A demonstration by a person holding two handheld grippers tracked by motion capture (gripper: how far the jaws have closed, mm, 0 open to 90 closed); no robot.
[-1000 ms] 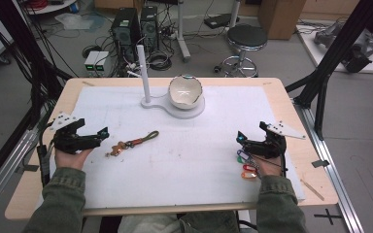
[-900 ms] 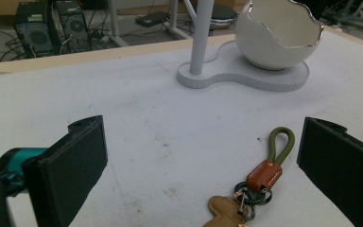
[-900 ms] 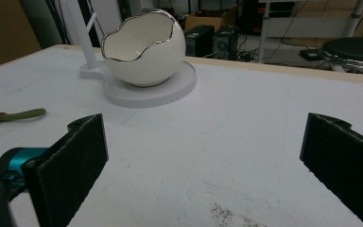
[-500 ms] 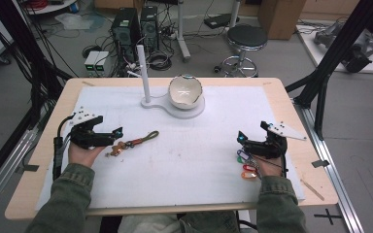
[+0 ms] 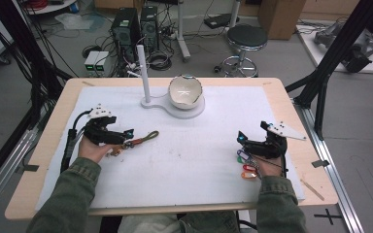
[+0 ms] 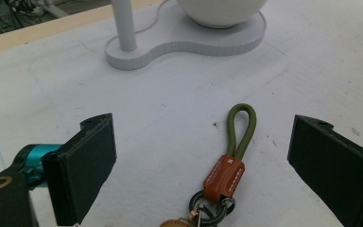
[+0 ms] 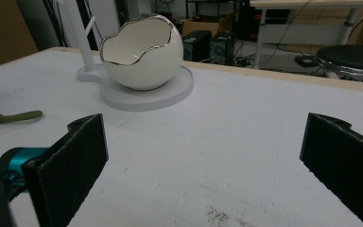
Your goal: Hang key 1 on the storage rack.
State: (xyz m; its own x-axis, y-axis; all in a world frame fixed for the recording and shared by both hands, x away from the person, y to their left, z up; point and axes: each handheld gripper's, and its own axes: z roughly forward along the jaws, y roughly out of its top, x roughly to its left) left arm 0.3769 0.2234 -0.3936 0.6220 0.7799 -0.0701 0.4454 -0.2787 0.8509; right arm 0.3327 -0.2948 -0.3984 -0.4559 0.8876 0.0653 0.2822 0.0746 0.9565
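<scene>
A keychain with an olive cord loop and a brown leather tab (image 5: 140,140) (image 6: 227,172) lies on the white mat at the left. My left gripper (image 5: 127,136) (image 6: 210,163) is low over it and open. Its jaws stand on either side of the leather tab without touching it, having narrowed a little just before now. At the right, my right gripper (image 5: 242,141) (image 7: 203,161) rests open with bare mat between its jaws. Several coloured key tags (image 5: 246,164) lie under that hand. An egg-shaped white bowl (image 5: 185,91) (image 7: 139,52) sits on a white base with an upright post (image 5: 144,73) (image 6: 123,23).
The white mat (image 5: 199,155) covers most of the wooden table (image 5: 43,145). The bowl's base (image 5: 175,108) stands at the back centre. Black frame legs (image 5: 320,82) rise at both sides of the table. A stool (image 5: 245,36) and computer cases stand on the floor beyond.
My left hand has slid to the right across the mat, bringing its gripper over the keychain. The right hand has stayed still.
</scene>
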